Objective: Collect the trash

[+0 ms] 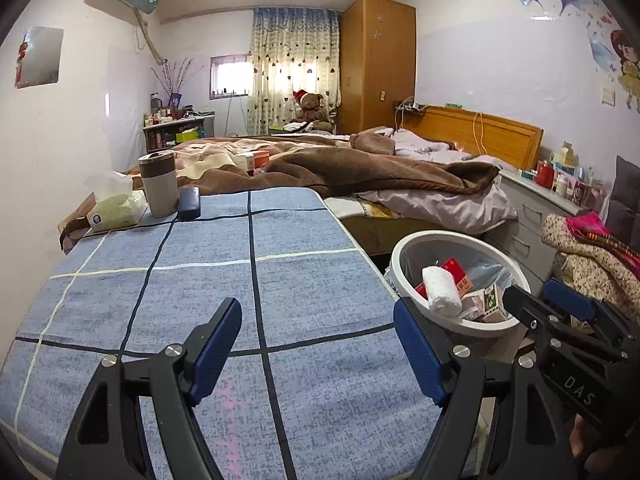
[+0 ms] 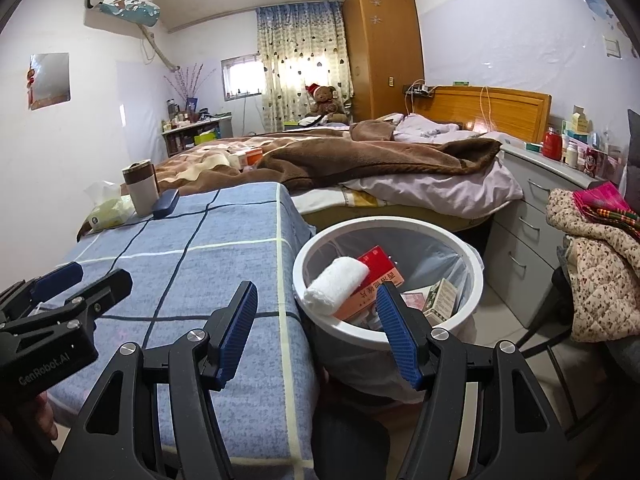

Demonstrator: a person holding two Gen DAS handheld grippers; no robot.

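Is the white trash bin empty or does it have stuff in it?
Not empty. The bin holds a white paper roll, a red box and smaller cartons.

I see a bedroom with white walls: wooden wardrobe (image 1: pixel 376 64) far right, backlit curtained window (image 1: pixel 294 68) beside it, unmade bed (image 1: pixel 340 160) mid-room, grey drawer unit (image 2: pixel 536 220) right, air conditioner (image 2: pixel 124 2) high left.

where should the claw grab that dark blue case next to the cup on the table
Grip the dark blue case across its narrow width, from above. It lies flat on the checked table, and the cup stands tight against its left side, so pinch its end away from the cup.
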